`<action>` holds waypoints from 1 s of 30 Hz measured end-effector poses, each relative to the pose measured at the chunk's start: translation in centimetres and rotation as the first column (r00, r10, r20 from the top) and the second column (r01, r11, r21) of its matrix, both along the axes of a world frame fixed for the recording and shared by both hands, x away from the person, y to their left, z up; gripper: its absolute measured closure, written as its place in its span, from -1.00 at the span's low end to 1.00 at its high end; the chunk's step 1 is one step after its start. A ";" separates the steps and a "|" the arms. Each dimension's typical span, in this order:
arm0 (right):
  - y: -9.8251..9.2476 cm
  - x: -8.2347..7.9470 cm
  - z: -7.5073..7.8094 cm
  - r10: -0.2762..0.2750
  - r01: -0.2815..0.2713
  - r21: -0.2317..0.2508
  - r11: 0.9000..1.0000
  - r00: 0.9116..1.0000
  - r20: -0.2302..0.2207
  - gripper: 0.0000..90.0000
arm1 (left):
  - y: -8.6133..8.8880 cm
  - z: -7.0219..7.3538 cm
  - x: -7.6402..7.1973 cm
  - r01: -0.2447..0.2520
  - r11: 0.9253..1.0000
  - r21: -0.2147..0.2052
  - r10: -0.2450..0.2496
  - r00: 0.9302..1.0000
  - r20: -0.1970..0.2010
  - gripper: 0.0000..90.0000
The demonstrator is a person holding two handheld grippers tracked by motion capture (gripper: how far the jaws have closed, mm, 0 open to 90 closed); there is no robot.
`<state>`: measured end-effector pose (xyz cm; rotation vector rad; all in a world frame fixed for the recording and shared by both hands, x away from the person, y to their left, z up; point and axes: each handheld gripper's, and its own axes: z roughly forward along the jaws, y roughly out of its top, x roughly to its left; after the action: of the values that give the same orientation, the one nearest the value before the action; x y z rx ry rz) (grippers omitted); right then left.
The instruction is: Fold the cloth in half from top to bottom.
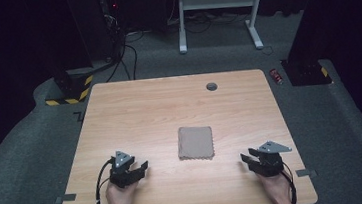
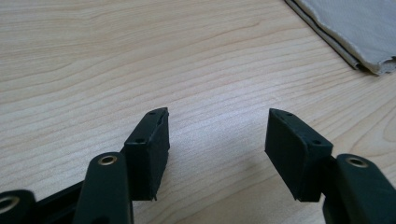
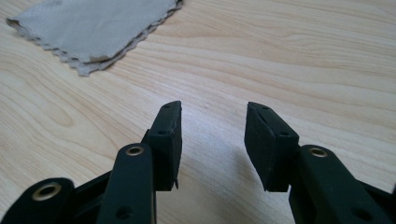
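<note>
Folded grey-beige cloth square point(image 1: 195, 142) untouched on wooden desk point(image 1: 134, 111); left claw point(image 1: 143, 169), right claw point(image 1: 246, 159) released, empty, flanking; grasp pending.

Bare light wooden tabletop point(image 1: 134, 111) between left gripper point(image 1: 142, 169) and folded grey-beige cloth point(image 1: 195, 142); same between right gripper point(image 1: 248, 159) and cloth. Small dark round grommet point(image 1: 211, 86) near far edge, well apart from cloth.

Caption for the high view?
Folded cloth on a wooden table, between open left gripper and right gripper.
</note>
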<state>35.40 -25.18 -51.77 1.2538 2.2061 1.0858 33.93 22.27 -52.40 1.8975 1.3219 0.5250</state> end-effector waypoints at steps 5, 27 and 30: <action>0.0 -0.3 -0.3 -0.003 0.003 -0.069 0.998 1.000 0.008 0.25 | 0.2 -0.3 0.1 -0.008 1.000 0.016 0.008 1.000 -0.001 -0.12; -0.3 0.1 -0.5 -0.010 0.008 -0.085 0.996 1.000 -0.021 -0.03 | -0.3 -0.4 0.3 -0.029 0.996 0.086 0.028 1.000 0.006 -0.30; -0.3 0.1 -0.5 -0.008 0.007 -0.088 0.996 1.000 -0.021 -0.06 | -0.4 -0.4 0.2 -0.029 0.996 0.087 0.029 1.000 0.003 -0.32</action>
<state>35.55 -25.50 -52.25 1.2408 2.2376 0.9656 34.18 21.91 -52.79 1.9503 1.3465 0.6074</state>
